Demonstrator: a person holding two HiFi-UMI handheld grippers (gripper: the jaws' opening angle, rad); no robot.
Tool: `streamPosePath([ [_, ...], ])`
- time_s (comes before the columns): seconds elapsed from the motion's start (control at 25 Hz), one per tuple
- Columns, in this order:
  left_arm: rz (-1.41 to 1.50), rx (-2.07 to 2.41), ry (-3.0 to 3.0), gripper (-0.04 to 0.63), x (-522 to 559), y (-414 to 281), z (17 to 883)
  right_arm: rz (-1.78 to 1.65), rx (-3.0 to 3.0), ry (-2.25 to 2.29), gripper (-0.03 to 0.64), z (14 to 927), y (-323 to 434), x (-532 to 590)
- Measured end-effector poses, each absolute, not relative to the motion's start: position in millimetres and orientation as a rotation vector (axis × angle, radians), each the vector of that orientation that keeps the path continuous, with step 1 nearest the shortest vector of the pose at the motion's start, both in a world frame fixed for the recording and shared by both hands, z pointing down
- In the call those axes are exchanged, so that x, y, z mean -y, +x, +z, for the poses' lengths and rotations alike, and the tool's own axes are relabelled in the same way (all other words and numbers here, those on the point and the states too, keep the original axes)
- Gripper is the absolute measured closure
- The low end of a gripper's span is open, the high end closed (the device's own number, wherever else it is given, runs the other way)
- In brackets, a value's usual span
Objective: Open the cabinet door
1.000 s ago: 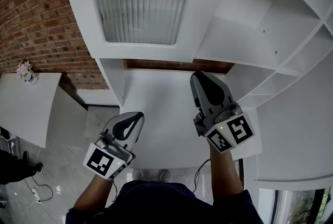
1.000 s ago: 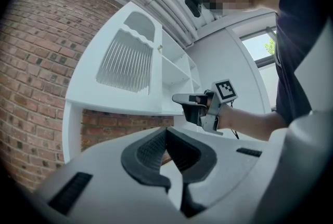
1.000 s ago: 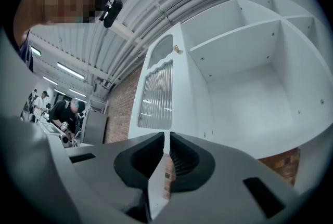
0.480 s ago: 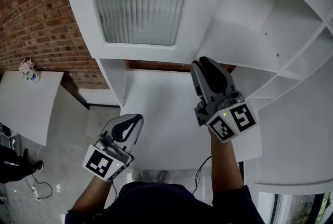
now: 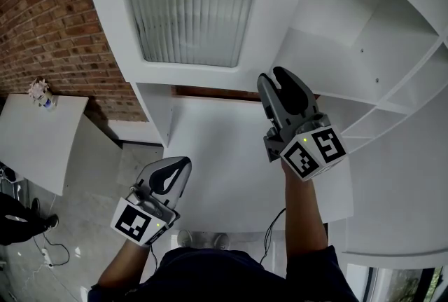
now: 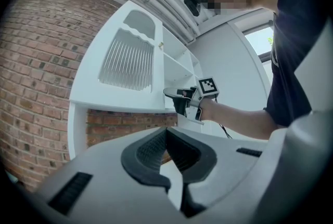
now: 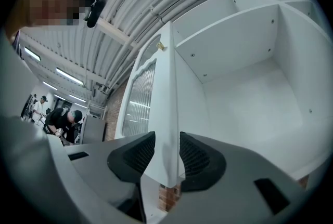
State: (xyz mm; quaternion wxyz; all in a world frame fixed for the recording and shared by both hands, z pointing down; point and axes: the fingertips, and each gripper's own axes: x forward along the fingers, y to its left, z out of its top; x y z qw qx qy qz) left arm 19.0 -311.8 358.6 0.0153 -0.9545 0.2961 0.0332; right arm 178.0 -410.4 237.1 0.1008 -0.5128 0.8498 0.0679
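**As the door stands swung out, right tongs part around its edge**

While the cabinet door [image 5: 196,6] hangs open, well clear of the cabinet [image 5: 350,34], its ribbed glass panel faces the brick wall [image 5: 49,20] side and the bare white shelves show to its right.

Right gripper [image 5: 274,78]: held up at the door's lower free edge, marker cube toward the person. In the right gripper view the door [image 7: 156,88] runs edge-on straight up between the two dark pads of the gripper [image 7: 166,153]. Jaws have just been opening and now stand spread. The door's edge sits between them, each pad just beside a face of it, with no squeeze that I can make out. A small brass-coloured knob [image 7: 162,47] is visible high on that same edge. Compartment walls and floor [image 7: 244,93] lie to the right of the door.

Left gripper [image 5: 182,164]: lower and to the left, well apart from the door, over the white lower surface [image 5: 210,153]. In its own view the gripper [image 6: 166,132] has its tips pressed together with nothing between them. It points level toward the door [image 6: 127,62] and the brick wall [image 6: 31,62]. The right gripper [image 6: 174,94] shows beyond it at the door's lower edge.
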Motion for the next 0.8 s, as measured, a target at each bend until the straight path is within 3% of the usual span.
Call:
streamPosePath([
  [0.8, 0.129, -0.961, -2.963, 0.588, 316.1, 15.4, 354.4, 0.159, -2.511, -1.457, 0.492, 237.7, 175.9, 417.4],
])
